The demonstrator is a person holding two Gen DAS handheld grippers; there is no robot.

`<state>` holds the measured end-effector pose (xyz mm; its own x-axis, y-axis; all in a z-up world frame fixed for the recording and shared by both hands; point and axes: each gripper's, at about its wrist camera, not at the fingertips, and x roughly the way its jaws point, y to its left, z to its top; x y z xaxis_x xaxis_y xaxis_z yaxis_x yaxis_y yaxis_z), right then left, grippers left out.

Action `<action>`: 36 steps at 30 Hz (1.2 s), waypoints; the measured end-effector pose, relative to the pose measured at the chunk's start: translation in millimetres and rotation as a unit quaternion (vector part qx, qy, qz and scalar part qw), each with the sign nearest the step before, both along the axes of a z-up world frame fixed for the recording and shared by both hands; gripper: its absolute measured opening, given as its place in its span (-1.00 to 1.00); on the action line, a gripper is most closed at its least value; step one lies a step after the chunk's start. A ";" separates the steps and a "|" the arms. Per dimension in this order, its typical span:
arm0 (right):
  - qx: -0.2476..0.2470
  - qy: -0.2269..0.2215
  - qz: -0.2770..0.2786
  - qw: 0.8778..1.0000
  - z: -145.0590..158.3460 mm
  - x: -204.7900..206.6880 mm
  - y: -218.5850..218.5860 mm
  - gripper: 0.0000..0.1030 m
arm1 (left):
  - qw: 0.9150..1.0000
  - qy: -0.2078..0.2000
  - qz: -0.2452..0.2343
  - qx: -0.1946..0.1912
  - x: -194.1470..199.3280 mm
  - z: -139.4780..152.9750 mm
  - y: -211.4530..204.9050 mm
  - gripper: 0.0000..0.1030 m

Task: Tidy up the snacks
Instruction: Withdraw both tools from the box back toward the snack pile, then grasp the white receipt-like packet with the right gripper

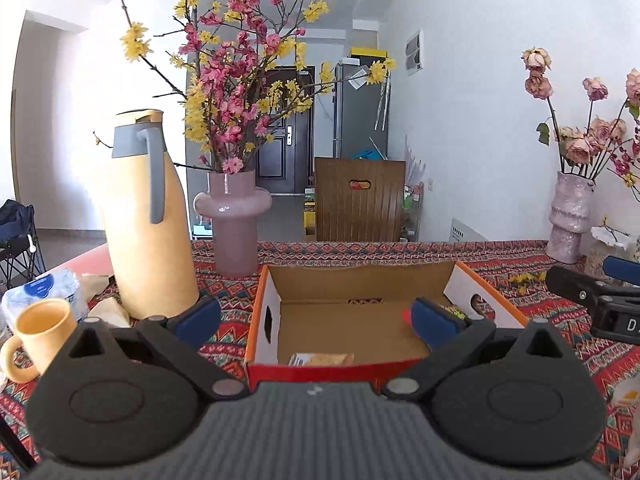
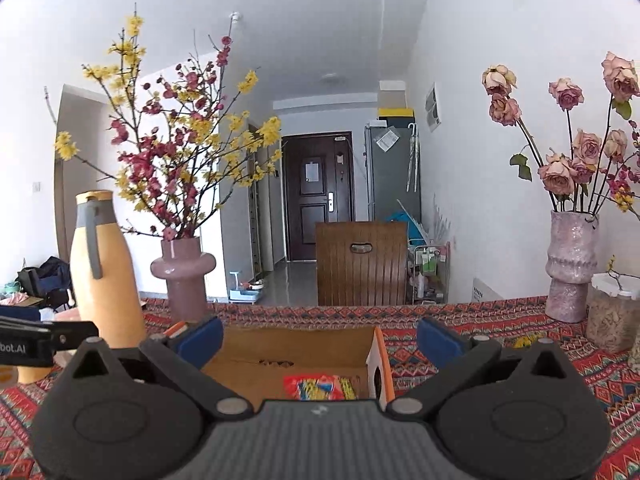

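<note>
- Box (image 1: 352,312): open cardboard tray with an orange rim, lower centre of both views, standing on the patterned cloth (image 1: 520,264).
- Snacks: a pale packet (image 1: 322,359) lies on the box floor at the near wall in the left view; a red-and-yellow packet (image 2: 318,387) lies at the box's right end in the right view. Both look already stowed.
- Left gripper (image 1: 320,316): jaws wide apart and empty, raised before the box; its right blue pad (image 1: 434,318) overlaps the box interior in the frame.
- Right gripper (image 2: 320,340): jaws wide apart and empty, over the box's near right part.
- Surroundings: thermos (image 1: 146,220) and pink vase (image 1: 234,224) just left of the box, mug (image 1: 42,334) at lower left, second vase (image 2: 572,264) and jar (image 2: 612,312) at right.
- Risks: a sweep leftward could tip the tall thermos or vase; a low pass could catch the box rim and drag the light tray; the two grippers work close together and could collide.
- Writing: "bot.AI" on the left gripper's body at the left edge of the right view; a "D" on the right gripper's body at the right edge of the left view. Packet print is unreadable.
</note>
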<state>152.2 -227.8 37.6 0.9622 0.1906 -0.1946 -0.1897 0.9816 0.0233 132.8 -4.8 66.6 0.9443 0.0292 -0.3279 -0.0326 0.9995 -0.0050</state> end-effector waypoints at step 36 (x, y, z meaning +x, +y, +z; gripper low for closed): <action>0.049 0.068 -0.005 0.996 -51.0 -158.5 -30.8 1.00 | 0.999 0.030 0.033 0.016 -153.7 -50.3 36.3 1.00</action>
